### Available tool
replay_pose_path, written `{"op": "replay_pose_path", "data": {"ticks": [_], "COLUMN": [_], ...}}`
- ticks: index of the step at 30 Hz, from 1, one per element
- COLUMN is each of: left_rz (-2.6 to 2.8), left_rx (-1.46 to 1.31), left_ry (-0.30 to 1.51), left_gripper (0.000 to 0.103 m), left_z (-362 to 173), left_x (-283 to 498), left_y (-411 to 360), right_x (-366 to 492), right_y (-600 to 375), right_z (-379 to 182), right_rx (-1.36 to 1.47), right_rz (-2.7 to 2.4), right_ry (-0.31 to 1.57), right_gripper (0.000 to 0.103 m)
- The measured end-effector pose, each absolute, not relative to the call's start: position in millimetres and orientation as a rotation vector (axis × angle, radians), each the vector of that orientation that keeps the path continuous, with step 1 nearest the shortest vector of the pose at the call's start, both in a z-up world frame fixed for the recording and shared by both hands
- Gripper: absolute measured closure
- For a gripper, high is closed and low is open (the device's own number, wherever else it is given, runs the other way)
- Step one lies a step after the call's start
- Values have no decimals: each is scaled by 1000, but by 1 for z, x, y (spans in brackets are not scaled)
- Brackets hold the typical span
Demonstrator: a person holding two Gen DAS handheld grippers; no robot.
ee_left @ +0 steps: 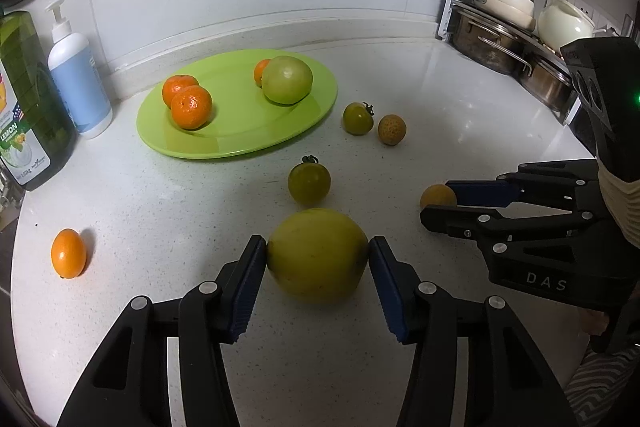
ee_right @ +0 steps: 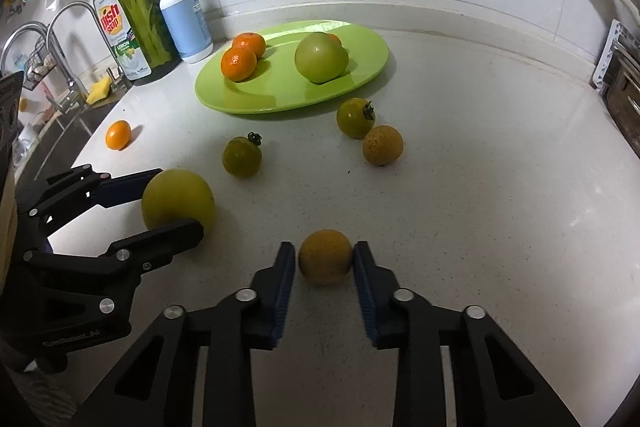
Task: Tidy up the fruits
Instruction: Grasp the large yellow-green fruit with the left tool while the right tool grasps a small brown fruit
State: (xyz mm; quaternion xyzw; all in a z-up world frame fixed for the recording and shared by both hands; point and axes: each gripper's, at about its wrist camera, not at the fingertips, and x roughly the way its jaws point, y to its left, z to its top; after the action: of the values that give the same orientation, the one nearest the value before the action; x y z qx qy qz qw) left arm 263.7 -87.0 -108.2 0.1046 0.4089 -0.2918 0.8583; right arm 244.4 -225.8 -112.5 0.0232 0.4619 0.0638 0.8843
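White speckled stone makes up the bench point(ee_left: 460, 99), which runs to a pale tiled wall, with a sink and tap point(ee_right: 60, 27) at its far left in the right wrist view. Beside the sink stand a green dish-soap bottle point(ee_right: 134, 23) and a white pump bottle point(ee_right: 184, 23); far right, a rack holds stacked pots point(ee_left: 496, 27).

Going left to right over the fruit: a small orange kumquat point(ee_left: 69, 253) lies alone near the bench's left edge. The green plate point(ee_left: 236, 143) already carries two mandarins point(ee_left: 191, 107), a large green fruit point(ee_left: 287, 79) and a third orange fruit half hidden behind it. Off the plate lie two green tomatoes point(ee_left: 309, 183) and a brown speckled fruit point(ee_left: 392, 129).

The left tool point(ee_left: 317, 251) has its pads against both sides of a big yellow-green fruit point(ee_left: 317, 255) that sits on the bench. The right tool point(ee_right: 325, 259) is closed on a small yellow-brown fruit point(ee_right: 325, 257), likewise on the bench.

Judging by this, about four pieces are sorted and six remain, two of them gripped and awaiting the lift to the plate.
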Motion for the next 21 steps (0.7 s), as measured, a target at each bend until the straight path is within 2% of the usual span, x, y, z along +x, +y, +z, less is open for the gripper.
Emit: {"op": "replay_pose_path", "data": {"ticks": [21], "left_rz": [-586], "left_rx": [199], "left_ry": [845], "left_gripper": [52], "left_z": [-100], "left_x": [261], "left_y": [-84], "right_x": [241], "right_y": [-223], "right_z": [-104], "right_rx": [44], "right_rz": [137], "right_ry": [934], "right_gripper": [73]}}
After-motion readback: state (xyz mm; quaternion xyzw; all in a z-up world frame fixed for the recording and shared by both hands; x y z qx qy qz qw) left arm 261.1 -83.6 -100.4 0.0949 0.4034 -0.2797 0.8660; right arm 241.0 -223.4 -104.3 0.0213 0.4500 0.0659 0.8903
